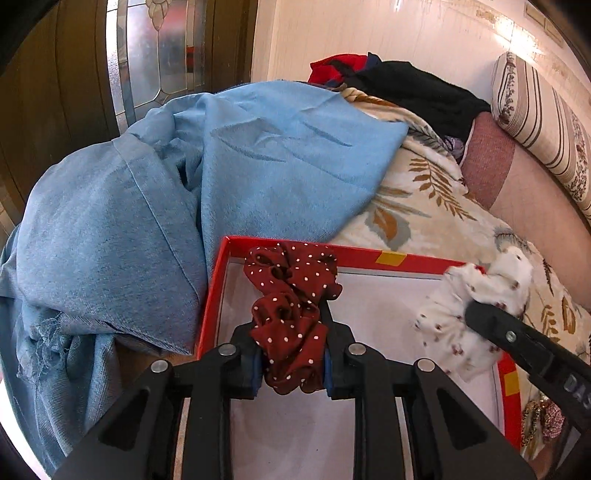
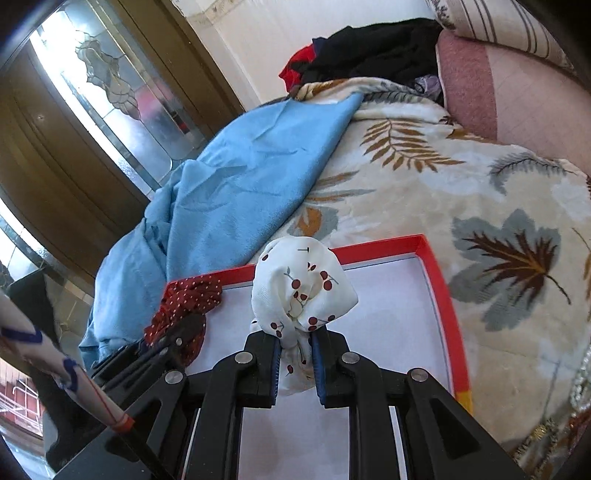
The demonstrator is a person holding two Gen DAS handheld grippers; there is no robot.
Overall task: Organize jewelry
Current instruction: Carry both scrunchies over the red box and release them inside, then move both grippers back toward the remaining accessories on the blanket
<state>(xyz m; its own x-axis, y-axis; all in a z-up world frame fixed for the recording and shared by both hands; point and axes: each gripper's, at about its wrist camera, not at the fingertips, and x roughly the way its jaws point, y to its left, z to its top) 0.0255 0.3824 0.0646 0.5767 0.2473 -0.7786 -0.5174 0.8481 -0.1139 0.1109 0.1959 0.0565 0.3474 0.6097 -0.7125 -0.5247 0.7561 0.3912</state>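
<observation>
A cream bed cover printed with brown and grey leaves [image 2: 424,192] spreads over the bed, and a rumpled light-blue cloth [image 1: 155,199] lies over its left side. At the far end, against the pale wall [image 1: 388,33], sits a heap of black and red clothing [image 1: 402,85]. To the right runs a pink padded headboard [image 1: 517,184] with a cream pillow striped in brown [image 1: 543,122] leaning on it. On the left stands a dark wooden door with a leaded frosted-glass panel [image 2: 118,99], bright with daylight.
</observation>
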